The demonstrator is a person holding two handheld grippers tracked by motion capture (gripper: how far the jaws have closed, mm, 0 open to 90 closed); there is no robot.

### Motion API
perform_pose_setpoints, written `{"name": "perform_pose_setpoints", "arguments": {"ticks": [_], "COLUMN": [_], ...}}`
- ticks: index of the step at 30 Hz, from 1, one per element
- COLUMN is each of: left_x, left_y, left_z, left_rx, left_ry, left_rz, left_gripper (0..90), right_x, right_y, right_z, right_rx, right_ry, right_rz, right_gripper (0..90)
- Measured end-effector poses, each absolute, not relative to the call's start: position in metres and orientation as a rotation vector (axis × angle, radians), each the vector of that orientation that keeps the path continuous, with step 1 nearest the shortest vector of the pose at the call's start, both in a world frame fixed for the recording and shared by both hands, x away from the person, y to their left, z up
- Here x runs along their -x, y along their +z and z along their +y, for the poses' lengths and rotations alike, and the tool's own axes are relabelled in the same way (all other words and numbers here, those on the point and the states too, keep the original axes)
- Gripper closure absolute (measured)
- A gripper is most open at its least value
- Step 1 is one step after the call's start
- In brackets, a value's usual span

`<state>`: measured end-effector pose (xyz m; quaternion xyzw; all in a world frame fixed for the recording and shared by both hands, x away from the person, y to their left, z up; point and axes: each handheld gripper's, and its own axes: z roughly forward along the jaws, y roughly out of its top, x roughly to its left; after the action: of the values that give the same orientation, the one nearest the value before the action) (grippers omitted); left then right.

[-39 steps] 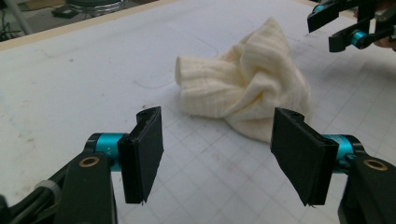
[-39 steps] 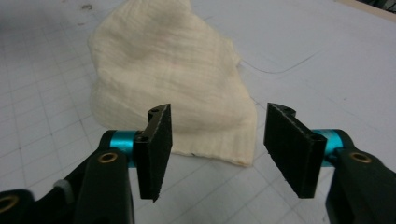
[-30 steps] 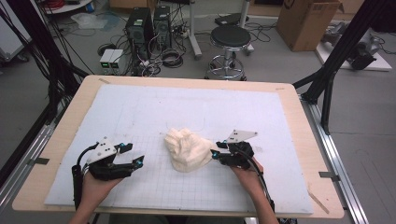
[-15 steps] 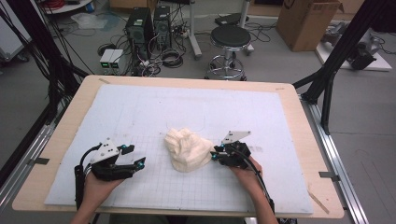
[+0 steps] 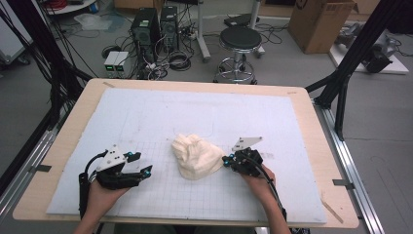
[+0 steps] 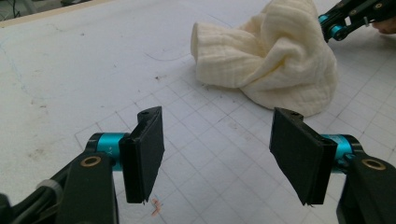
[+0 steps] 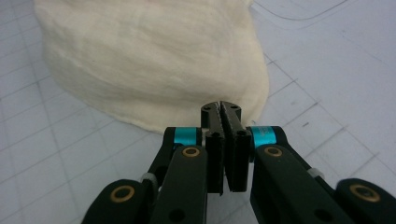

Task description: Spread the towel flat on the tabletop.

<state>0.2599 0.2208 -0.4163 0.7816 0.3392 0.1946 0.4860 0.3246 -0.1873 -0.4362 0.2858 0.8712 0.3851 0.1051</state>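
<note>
Black stool (image 5: 238,39), cardboard box (image 5: 319,22), computer towers (image 5: 155,24)

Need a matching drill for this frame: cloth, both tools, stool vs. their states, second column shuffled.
1. cream crumpled cloth
2. left black two-jaw tool
3. right black two-jaw tool
4. black round stool

A. jaws shut, tips at the cloth's edge
B. on the floor beyond the wooden table
C. jaws wide apart, nothing between them
D. lying in a heap between both tools

Pairs: 1-D, 2-C, 3-A, 4-B
</note>
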Motion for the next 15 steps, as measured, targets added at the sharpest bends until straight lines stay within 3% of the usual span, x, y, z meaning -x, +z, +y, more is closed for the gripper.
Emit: {"name": "perform_pose_setpoints", "arguments": {"ticks": [15], "left_x": [-0.26], "left_y": [-0.418], "left_z": [0.211], "left_rx": [-1.913], "left_ry": [0.46], "left_rz": [0.807], "left_gripper": [36.0], "right_x": [-0.265], "right_y": [-0.421], "right_z": [-0.241], "right_rx": [-0.876], "right_ry": [1.053], "right_rz": [2.529], "right_gripper": [89.4]}}
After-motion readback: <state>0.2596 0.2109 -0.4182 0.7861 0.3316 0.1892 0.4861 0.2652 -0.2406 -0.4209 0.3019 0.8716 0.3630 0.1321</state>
